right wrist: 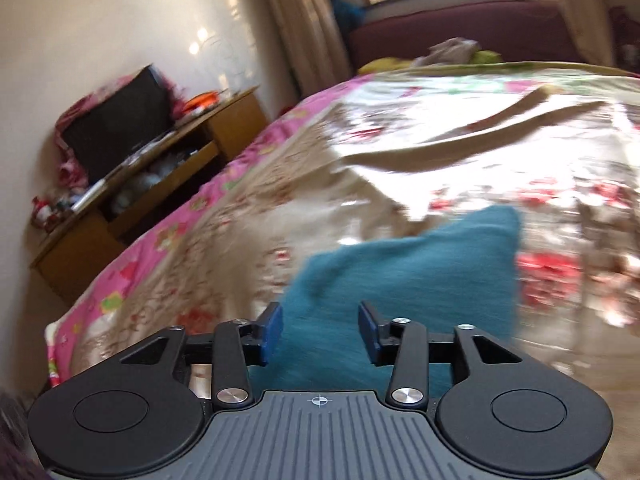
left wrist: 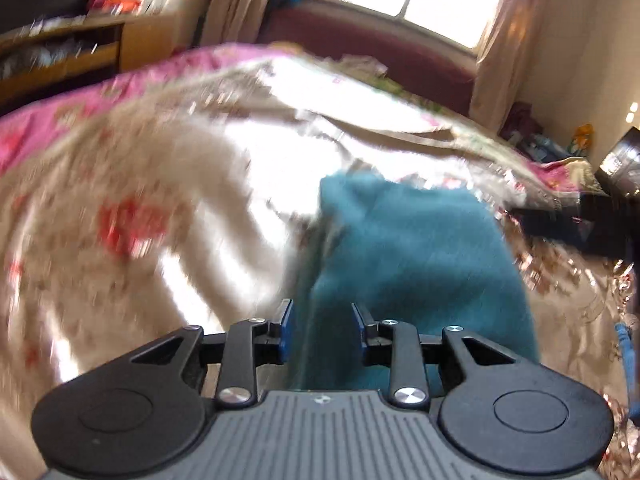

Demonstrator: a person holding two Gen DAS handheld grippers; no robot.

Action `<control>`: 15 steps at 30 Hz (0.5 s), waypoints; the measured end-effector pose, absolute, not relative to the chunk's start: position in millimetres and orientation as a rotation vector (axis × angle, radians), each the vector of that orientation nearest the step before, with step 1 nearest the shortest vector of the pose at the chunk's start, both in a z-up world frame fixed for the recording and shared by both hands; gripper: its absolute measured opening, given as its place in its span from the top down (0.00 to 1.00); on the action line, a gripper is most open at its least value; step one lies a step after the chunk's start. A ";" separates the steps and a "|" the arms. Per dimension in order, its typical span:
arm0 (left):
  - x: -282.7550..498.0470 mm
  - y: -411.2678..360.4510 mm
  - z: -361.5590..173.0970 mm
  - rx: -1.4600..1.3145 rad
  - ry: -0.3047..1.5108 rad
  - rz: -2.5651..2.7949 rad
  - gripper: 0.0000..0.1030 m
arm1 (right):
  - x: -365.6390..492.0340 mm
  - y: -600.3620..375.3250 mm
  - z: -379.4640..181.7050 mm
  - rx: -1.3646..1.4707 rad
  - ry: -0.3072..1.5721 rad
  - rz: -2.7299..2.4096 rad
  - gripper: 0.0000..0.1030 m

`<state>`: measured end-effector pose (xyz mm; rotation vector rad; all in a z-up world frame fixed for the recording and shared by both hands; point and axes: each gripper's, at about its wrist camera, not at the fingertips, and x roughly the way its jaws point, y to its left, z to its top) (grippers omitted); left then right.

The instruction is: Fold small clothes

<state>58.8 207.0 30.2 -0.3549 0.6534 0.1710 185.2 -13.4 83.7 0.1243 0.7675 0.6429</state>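
On the floral bedspread [right wrist: 248, 216] the teal garment [right wrist: 400, 276] is best flattened before refolding, since the left gripper [left wrist: 325, 330] and right gripper [right wrist: 320, 332] are parted, gripping nothing.

Teal cloth [left wrist: 416, 248], pink-bordered beige floral bedspread [right wrist: 240, 216], blue-padded black fingers [right wrist: 272, 326]

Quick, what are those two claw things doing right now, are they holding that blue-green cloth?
Left gripper: open, teal cloth between its pads but not pinched.
Right gripper: open, holding nothing, above the same cloth.
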 end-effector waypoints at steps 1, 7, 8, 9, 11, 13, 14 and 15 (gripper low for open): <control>68.4 204.8 35.1 -0.335 0.643 0.160 0.66 | 181.7 -26.2 80.4 0.129 0.773 0.623 0.48; 128.7 198.5 17.4 -0.266 0.713 0.135 0.66 | 166.9 -65.8 37.3 0.170 0.896 0.555 0.44; 134.2 199.2 8.8 -0.250 0.742 0.151 0.66 | 165.6 -68.9 26.5 0.181 0.926 0.548 0.44; 137.9 200.2 0.2 -0.234 0.773 0.166 0.61 | 165.0 -69.1 14.9 0.196 0.962 0.544 0.43; 137.4 205.4 -11.6 -0.256 0.790 0.176 0.56 | 163.4 -68.7 -5.4 0.239 1.028 0.541 0.42; 133.9 212.7 -13.8 -0.293 0.791 0.176 0.52 | 159.6 -70.0 -16.8 0.265 1.061 0.549 0.44; 134.6 215.9 -13.3 -0.308 0.797 0.176 0.52 | 158.6 -71.1 -17.5 0.265 1.058 0.552 0.44; 134.4 218.5 -10.6 -0.324 0.799 0.174 0.52 | 159.1 -73.5 -15.3 0.268 1.057 0.558 0.44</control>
